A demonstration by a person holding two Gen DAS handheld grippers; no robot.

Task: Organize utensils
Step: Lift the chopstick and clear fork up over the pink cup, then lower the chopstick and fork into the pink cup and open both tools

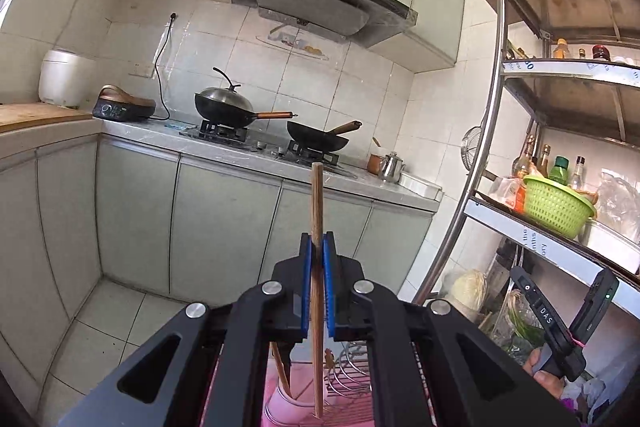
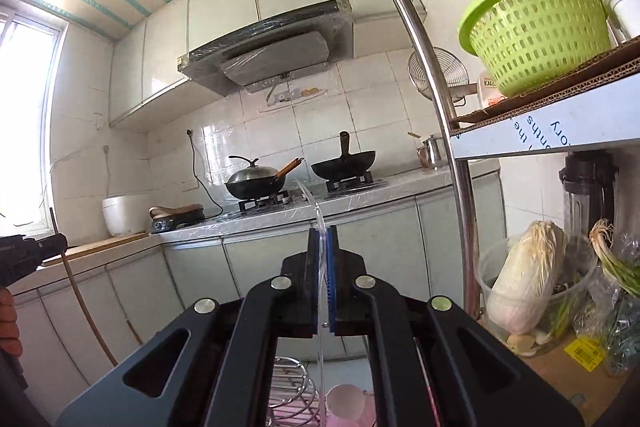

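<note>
The left hand-held gripper clamps an upright wooden chopstick above a pink cup; only the right view shows the right hand-held gripper pinching a clear plastic utensil

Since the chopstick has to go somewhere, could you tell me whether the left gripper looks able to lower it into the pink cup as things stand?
Probably yes. The left gripper is shut on the wooden chopstick, held upright, and the pink cup sits just below with its mouth open; only another stick leans inside it.
</note>
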